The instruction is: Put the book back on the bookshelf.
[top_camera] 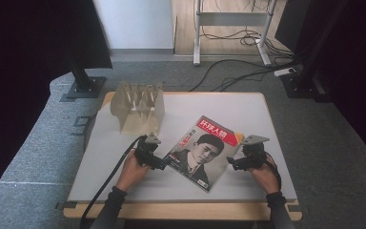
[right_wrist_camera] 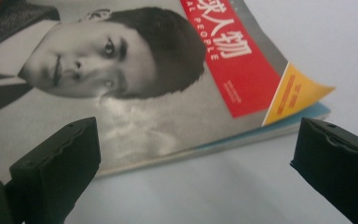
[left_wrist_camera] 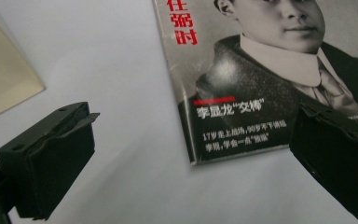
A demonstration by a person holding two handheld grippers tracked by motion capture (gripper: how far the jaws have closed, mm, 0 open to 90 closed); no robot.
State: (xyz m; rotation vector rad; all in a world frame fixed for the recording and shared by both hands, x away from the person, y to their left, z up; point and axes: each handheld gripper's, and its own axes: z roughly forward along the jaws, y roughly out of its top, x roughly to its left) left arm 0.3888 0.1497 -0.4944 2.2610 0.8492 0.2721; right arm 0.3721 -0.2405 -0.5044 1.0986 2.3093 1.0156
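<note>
A magazine [top_camera: 202, 151] with a black-and-white portrait cover and a red title band lies flat and askew on the white table [top_camera: 124, 186]. My left gripper [top_camera: 161, 163] is at its left edge, jaws wide open; in the left gripper view the magazine's lower corner [left_wrist_camera: 242, 121] lies between and beyond the jaws, untouched. My right gripper [top_camera: 232, 163] is at the magazine's right edge, also open. In the right gripper view the cover [right_wrist_camera: 158, 88] with its curled yellow corner [right_wrist_camera: 298, 93] lies ahead of the spread jaws, with nothing between the pads.
A beige wooden rack [top_camera: 138, 107] with upright dividers stands at the table's back left; its side [left_wrist_camera: 4, 79] shows in the left gripper view. Beyond the table are carpet, cables, a stand base [top_camera: 83, 87] and a desk frame [top_camera: 231, 28].
</note>
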